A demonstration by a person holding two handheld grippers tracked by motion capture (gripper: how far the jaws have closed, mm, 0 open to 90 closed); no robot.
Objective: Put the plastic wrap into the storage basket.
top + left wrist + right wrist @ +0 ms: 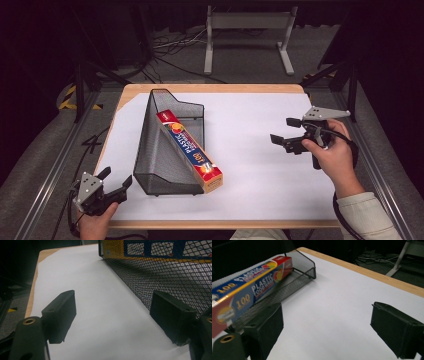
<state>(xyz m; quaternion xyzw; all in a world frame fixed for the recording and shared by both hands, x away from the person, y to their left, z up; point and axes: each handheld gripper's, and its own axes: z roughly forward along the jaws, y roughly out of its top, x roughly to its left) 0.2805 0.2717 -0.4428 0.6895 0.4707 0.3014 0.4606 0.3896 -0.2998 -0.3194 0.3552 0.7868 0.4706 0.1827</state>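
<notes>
Near edge, low left: left gripper [114,182] off the worktop's [260,150] corner, fingers [60,315] spread wide, nothing between them, pointed along the mesh rack's [160,155] near wall. In the left gripper view, mesh just beside the right-hand finger, apart from it as far as can be told, white sheet bare between the two pads. Farther in, mid-left: rack lying on its side, open top turned rightward, tall end toward the far edge. Wrap box [190,150] resting aslant in it, far end tucked inside near the tall end, near end poking out over the low front lip and down onto the white sheet. Right side, well apart from rack and box: right gripper [286,131] held above the sheet, fingers [265,325] likewise wide and empty, aimed leftward at the box. Step in hand, by the look of it: approach, before any grasp. Next move likely calling for the right gripper to travel left and close across the box's narrow faces near its free end, with the left steadying the rack against sliding. Risk: light mesh shifting or the box jamming on the lip if pulled crooked.
</notes>
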